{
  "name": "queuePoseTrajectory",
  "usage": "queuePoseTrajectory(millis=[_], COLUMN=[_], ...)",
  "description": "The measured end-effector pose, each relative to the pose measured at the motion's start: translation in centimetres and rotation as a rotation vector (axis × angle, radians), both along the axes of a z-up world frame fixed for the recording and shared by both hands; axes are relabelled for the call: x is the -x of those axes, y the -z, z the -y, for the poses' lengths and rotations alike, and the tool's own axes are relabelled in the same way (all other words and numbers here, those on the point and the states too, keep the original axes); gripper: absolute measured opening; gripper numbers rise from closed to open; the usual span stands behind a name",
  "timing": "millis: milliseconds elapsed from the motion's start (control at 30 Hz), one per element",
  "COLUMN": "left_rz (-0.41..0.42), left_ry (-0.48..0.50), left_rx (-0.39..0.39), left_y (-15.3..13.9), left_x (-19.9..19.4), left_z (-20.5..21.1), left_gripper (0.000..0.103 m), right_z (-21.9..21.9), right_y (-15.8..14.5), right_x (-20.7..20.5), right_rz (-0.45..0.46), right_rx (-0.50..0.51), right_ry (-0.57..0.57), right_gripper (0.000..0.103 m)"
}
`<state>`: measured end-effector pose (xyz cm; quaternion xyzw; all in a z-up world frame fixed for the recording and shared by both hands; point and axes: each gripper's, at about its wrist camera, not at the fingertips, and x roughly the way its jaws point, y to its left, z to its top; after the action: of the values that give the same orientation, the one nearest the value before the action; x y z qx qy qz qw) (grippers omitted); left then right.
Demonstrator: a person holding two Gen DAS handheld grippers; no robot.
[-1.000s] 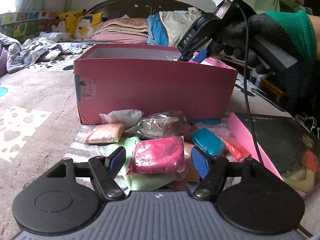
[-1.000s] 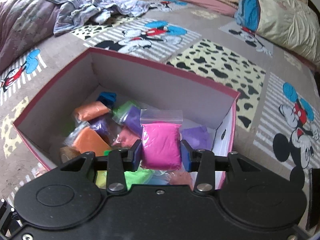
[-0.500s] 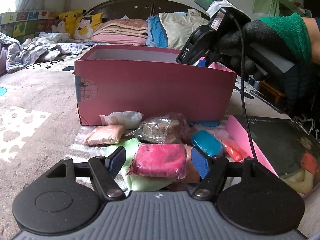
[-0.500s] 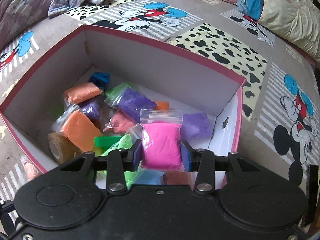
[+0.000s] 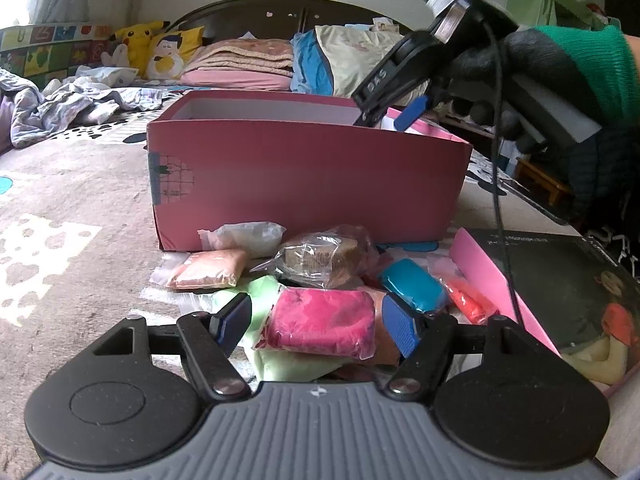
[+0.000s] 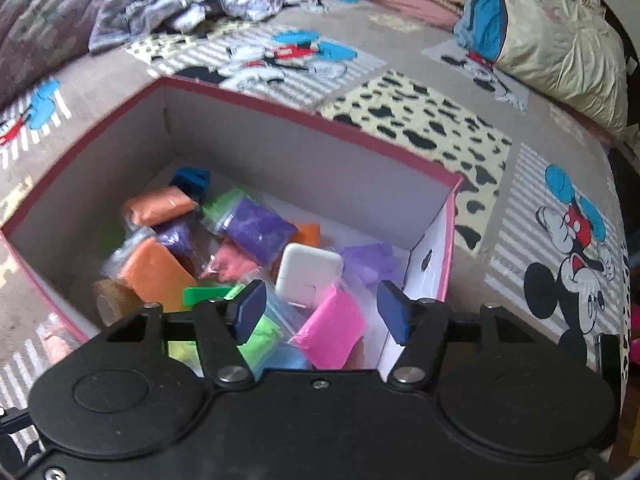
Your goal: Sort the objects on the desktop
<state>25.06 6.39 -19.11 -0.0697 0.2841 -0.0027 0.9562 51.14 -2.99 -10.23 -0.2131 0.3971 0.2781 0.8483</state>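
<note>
Clay bags, soft and light, film slippery. Left gripper [image 5: 316, 320] jaws spread, magenta clay bag [image 5: 322, 322] between them on the pile: grip across its plump middle. Right gripper [image 6: 322, 310] jaws spread above pink box [image 6: 304, 120]; pink clay bag [image 6: 332, 326] lies loose below.

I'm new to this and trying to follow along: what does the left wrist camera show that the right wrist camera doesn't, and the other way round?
Only the left wrist view shows the pile outside the box: a magenta bag between the open left tongs, a blue bag, and the gloved hand.

Only the right wrist view shows inside the box: a bright pink bag, a white block, and orange and purple bags, below the open right tongs.

Both show the pink box on the patterned bedspread.
</note>
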Motion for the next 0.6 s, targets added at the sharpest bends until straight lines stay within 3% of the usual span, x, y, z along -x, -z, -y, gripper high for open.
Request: queuePoseTrajectory(millis=[300,600], left_rz=[-0.001,-0.011], left_ry=[0.019,0.116], left_rx=[-0.005,-0.027], left_y=[0.4,0.4], left_x=[-0.1,0.1], left_z=[-0.1,-0.5], left_gripper=[0.071,0.071], right_z=[2.0,4.8], right_y=[-2.3,-1.2], right_x=[3.4,9.4], right_rz=[0.087,0.04], right_rx=[-0.067,-0.155], right_ry=[-0.031,-0.067], right_gripper=[0.061,0.061])
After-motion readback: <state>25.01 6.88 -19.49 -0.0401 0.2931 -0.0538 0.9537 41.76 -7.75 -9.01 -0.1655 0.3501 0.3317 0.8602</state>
